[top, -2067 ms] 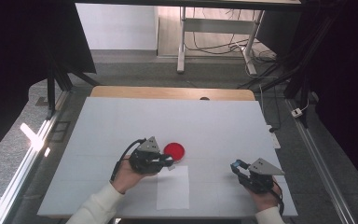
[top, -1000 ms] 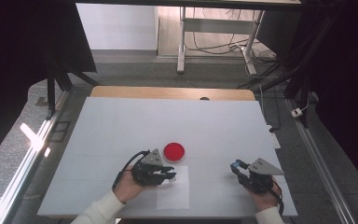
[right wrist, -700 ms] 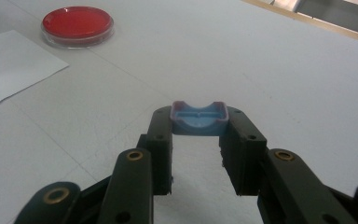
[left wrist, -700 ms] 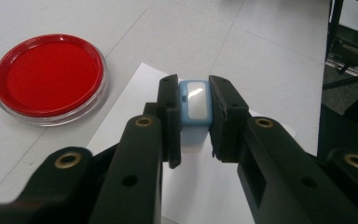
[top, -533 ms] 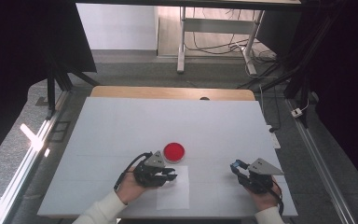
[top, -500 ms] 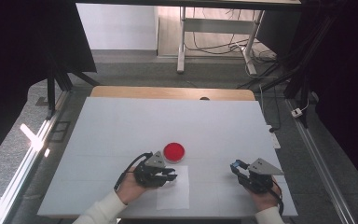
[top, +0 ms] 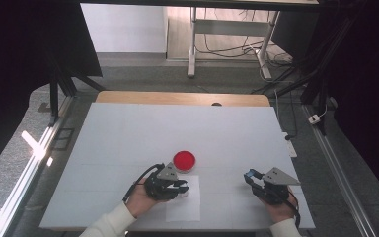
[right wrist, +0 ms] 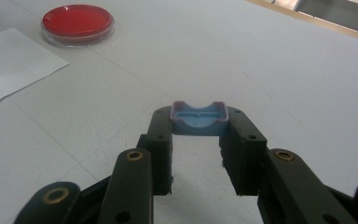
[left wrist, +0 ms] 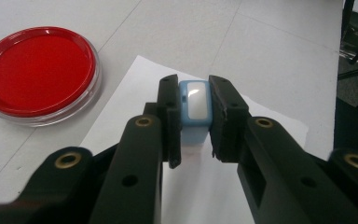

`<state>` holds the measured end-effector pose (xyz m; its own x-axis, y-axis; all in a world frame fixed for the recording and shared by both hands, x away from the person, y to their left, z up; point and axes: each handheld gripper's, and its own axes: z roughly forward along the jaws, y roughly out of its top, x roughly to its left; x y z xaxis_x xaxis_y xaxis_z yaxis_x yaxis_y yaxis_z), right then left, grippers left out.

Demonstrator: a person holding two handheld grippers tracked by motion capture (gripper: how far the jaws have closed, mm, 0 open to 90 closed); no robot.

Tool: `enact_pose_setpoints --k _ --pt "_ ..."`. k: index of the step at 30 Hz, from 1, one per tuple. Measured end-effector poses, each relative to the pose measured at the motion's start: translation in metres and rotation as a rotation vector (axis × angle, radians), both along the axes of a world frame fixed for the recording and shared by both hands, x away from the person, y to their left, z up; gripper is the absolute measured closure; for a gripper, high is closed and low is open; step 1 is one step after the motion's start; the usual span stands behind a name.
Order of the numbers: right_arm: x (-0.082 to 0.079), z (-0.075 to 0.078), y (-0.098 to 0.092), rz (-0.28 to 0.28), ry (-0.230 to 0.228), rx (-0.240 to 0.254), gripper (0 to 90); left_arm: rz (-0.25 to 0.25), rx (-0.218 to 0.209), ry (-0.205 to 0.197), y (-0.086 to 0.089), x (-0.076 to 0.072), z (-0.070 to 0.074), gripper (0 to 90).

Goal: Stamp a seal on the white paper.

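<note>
My left gripper (top: 182, 188) is shut on a small light-blue stamp-like block (left wrist: 194, 107) with a white top face. It holds the block over the far part of a white paper sheet (top: 183, 208), also seen as the paper sheet (left wrist: 135, 86); I cannot tell whether the block touches the sheet. A round red dish (top: 184, 160) with a clear rim lies just beyond the sheet, seen as the dish (left wrist: 36, 74) in the left gripper view. At the table's near right, my right gripper (top: 249, 177) is shut on a shallow blue cap (right wrist: 198, 119), hollow side up.
The white table (top: 177, 128) stretches away beyond the dish to a wooden strip (top: 182, 98) at its far edge. The red dish (right wrist: 77, 21) and the paper's corner (right wrist: 14, 60) lie to the left in the right gripper view. Dark frames and cables surround the table.
My left gripper has drawn back from beside the red dish toward the near edge and now sits over the paper. The right gripper has stayed in place with the cap.
</note>
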<state>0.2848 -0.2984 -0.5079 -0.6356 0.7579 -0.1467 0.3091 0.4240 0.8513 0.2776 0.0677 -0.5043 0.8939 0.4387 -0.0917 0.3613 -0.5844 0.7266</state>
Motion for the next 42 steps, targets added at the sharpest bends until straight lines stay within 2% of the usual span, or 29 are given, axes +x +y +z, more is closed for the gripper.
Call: enact_pose_setpoints --k 13,24,33,37,42 --pt "0.0000 -0.0003 0.0001 0.002 0.000 0.001 65.2 0.004 0.007 -0.008 -0.0017 -0.0008 -0.0013 75.3" --pt "-0.0004 0.0005 -0.0009 -0.003 0.000 0.001 65.2 -0.007 0.033 -0.025 -0.0036 -0.0023 -0.0021 75.4" --pt "-0.0005 0.0007 -0.0008 0.000 -0.003 0.004 65.2 -0.017 0.065 -0.041 -0.0060 -0.0042 -0.0011 75.7" --pt "-0.0005 0.0007 -0.0005 0.001 -0.004 0.000 65.2 -0.020 0.095 -0.054 -0.0087 -0.0057 -0.0015 75.7" --pt "-0.0004 0.0005 -0.0002 0.003 -0.003 0.002 65.2 -0.020 0.104 -0.049 -0.0093 -0.0056 -0.0018 75.8"
